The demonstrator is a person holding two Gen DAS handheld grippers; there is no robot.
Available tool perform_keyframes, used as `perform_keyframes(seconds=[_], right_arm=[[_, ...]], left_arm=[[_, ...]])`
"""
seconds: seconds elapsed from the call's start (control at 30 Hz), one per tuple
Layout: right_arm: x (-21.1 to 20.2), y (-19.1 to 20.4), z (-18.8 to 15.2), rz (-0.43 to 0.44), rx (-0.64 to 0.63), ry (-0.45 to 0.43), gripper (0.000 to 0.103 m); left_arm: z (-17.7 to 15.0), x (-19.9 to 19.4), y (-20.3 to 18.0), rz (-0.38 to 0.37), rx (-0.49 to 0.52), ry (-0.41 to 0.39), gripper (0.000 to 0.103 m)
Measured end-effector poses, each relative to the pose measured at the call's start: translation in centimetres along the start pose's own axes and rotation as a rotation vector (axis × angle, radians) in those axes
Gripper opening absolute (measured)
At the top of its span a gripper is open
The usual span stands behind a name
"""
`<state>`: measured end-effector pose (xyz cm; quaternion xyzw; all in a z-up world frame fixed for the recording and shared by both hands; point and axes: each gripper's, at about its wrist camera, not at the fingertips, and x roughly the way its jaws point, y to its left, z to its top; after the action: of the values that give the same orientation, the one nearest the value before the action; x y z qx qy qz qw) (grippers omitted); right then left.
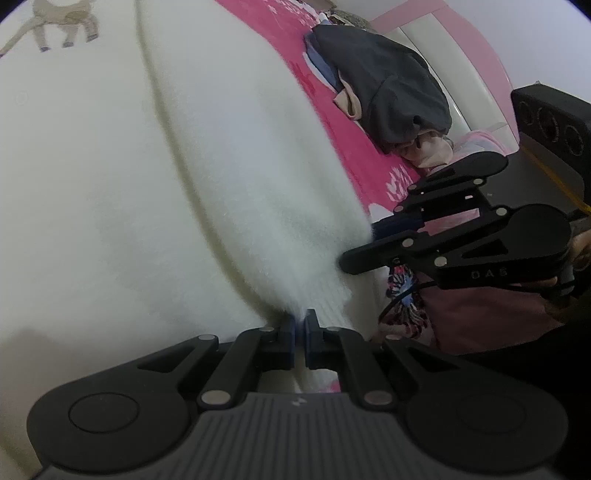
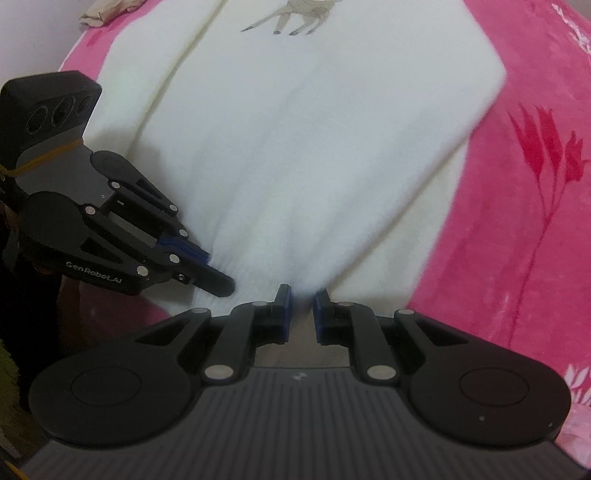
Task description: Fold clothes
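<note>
Cream fleece fills most of both views: a pale sweater [image 2: 295, 147] with a small tan animal motif [image 2: 299, 16] on its chest lies spread on a bright pink blanket [image 2: 535, 221] patterned with red flowers, which covers the bed; its ribbed hem is at the near edge, gathered into puckers where the two tools have hold of it; the left gripper [image 1: 300, 334] has its jaws closed almost together on a pinch of the hem, the blue pads showing only a sliver of cloth between them; the right gripper [image 2: 302, 308] stands just beside it along the same edge, its jaws drawn in with a narrow gap, and the fabric bunches down into that gap, so it appears to grip the hem too; each tool shows in the other's camera, black linkages and blue pads close against the cloth; farther up the bed, well apart from the sweater, a dark grey garment [image 1: 384, 85] is heaped over some blue and beige pieces; behind that heap runs a pink and white headboard [image 1: 443, 44].
</note>
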<state>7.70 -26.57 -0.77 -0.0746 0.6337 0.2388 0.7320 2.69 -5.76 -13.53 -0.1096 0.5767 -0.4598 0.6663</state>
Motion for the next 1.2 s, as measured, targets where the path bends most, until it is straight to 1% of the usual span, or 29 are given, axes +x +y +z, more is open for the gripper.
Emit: perform_keyframes(seconds=[0.17, 0.3, 0.53, 0.63, 0.7, 0.73, 0.77, 0.83, 0.9, 0.93, 1.03, 1.1, 1.2], right_arm=[[-0.1, 0.0, -0.3, -0.031, -0.013, 0.001, 0.011], [1.4, -0.5, -0.8, -0.045, -0.003, 0.024, 0.011], [3.4, -0.2, -1.4, -0.076, -0.018, 0.031, 0.011], [4.4, -0.2, -1.7, -0.081, -0.005, 0.035, 0.014], [4.4, -0.5, -1.8, -0.070, 0.013, 0.039, 0.016], [4.1, -0.8, -1.7, -0.067, 0.025, 0.042, 0.019], [3.7, -1.0, -1.7, -0.064, 0.037, 0.046, 0.024], [3.0, -1.6, -1.5, -0.059, 0.061, 0.049, 0.030], [1.9, -2.4, -1.0, -0.072, 0.086, 0.019, 0.031], [1.4, -2.8, -0.7, -0.076, 0.101, 0.002, 0.031], [-0.3, -4.8, 1.0, -0.059, 0.187, -0.093, 0.031], [-1.1, -5.8, 2.1, -0.029, 0.228, -0.148, 0.031], [-2.5, -7.3, 5.2, 0.059, 0.303, -0.244, 0.031]], left_arm=[[0.4, 0.4, -0.8, -0.017, 0.021, -0.001, 0.005], [0.4, 1.3, -1.2, -0.003, 0.039, 0.019, 0.005], [0.3, 2.2, -1.7, 0.023, 0.071, 0.029, 0.005], [0.2, 2.4, -1.8, 0.036, 0.076, 0.027, 0.006], [0.1, 2.2, -2.0, 0.039, 0.078, 0.026, 0.007], [0.1, 2.1, -2.0, 0.037, 0.080, 0.028, 0.009], [0.0, 1.9, -2.1, 0.038, 0.085, 0.030, 0.011], [-0.1, 1.3, -2.3, 0.038, 0.103, 0.040, 0.017], [-0.1, 0.4, -2.3, 0.041, 0.119, 0.056, 0.024], [0.0, -0.2, -2.2, 0.052, 0.130, 0.058, 0.026], [0.8, -2.0, -1.7, 0.096, 0.167, 0.057, 0.027], [2.2, -3.0, -1.4, 0.140, 0.185, 0.028, 0.029], [4.5, -4.1, -1.0, 0.194, 0.199, -0.029, 0.032]])
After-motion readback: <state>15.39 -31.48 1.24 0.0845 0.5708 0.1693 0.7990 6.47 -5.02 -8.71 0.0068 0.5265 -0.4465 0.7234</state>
